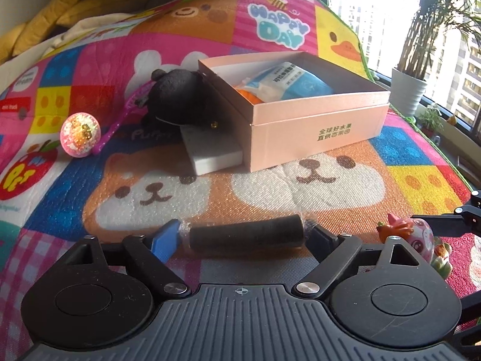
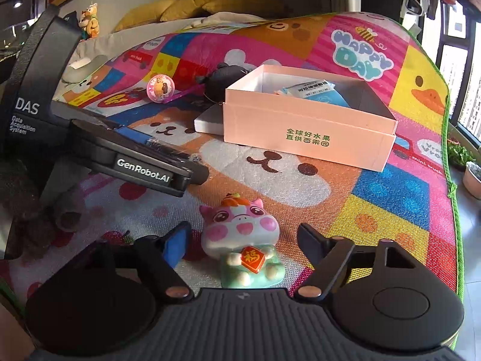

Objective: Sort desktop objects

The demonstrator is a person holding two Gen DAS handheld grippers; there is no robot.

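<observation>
- Near the left gripper point(image 1: 243, 234), a black roll point(image 1: 245, 233) is spanned end to end by both pads, apparently clamped
- Right gripper point(image 2: 245, 237) is released around pig figurine point(image 2: 243, 240); pink box point(image 2: 306, 132) lies farther back

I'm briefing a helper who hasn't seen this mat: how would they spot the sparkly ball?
Start at the pink box. Left of it lies a black plush, and further left the sparkly ball rests on the mat, beside a purple stick. It's the only round, glittery pink thing.

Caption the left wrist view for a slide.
Left claw straddles a black foam roll on the cartoon mat, pink box beyond.
</observation>
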